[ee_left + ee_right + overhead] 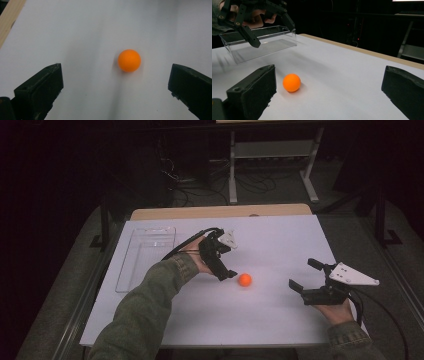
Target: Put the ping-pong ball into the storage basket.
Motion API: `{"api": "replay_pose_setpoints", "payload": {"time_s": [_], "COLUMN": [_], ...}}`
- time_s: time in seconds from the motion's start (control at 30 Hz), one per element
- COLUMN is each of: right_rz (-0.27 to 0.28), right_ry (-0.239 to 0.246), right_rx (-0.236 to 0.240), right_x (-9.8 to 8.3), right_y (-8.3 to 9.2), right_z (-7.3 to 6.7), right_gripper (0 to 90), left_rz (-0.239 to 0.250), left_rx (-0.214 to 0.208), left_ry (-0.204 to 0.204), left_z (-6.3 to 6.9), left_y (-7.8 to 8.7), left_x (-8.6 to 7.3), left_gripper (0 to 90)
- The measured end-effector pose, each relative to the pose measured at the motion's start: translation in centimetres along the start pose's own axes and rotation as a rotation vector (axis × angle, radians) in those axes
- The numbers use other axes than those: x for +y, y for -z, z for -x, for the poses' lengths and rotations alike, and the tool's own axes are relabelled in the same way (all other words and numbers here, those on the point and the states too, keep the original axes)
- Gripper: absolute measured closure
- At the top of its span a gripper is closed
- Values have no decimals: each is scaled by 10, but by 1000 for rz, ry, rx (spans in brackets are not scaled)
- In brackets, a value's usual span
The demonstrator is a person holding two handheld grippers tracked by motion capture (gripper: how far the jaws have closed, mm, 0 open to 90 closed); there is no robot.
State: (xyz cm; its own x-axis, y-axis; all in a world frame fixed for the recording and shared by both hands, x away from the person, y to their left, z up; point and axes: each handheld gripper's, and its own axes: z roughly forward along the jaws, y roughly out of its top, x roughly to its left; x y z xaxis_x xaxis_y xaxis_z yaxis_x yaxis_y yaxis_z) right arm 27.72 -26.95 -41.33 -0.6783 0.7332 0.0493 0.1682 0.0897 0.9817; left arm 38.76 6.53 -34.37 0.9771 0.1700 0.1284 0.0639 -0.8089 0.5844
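**Orange ball lying between 2 open grippers**

At the lower right of the high view, the right gripper [306,276] is hovering with its jaws spread wide, gripping nothing. Left of it, at centre frame, the orange ball [244,279] is resting on the white tabletop [280,240]. Just beside the ball, the left gripper [226,260] is reaching down, jaws wide apart and empty. Farther back at left, a clear tray [145,255] is lying.
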Motion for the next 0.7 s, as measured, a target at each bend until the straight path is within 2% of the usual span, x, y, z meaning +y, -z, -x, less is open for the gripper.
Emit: {"api": "replay_pose_setpoints", "payload": {"time_s": [0.7], "right_rz": [1], "right_ry": [-1], "right_rx": [1], "right_x": [0], "right_y": [1], "right_z": [0], "right_gripper": [0], "left_rz": [-21], "left_rx": [-34], "left_ry": [-17], "left_z": [3], "left_y": [-19], "left_x": [3], "left_gripper": [0]}}
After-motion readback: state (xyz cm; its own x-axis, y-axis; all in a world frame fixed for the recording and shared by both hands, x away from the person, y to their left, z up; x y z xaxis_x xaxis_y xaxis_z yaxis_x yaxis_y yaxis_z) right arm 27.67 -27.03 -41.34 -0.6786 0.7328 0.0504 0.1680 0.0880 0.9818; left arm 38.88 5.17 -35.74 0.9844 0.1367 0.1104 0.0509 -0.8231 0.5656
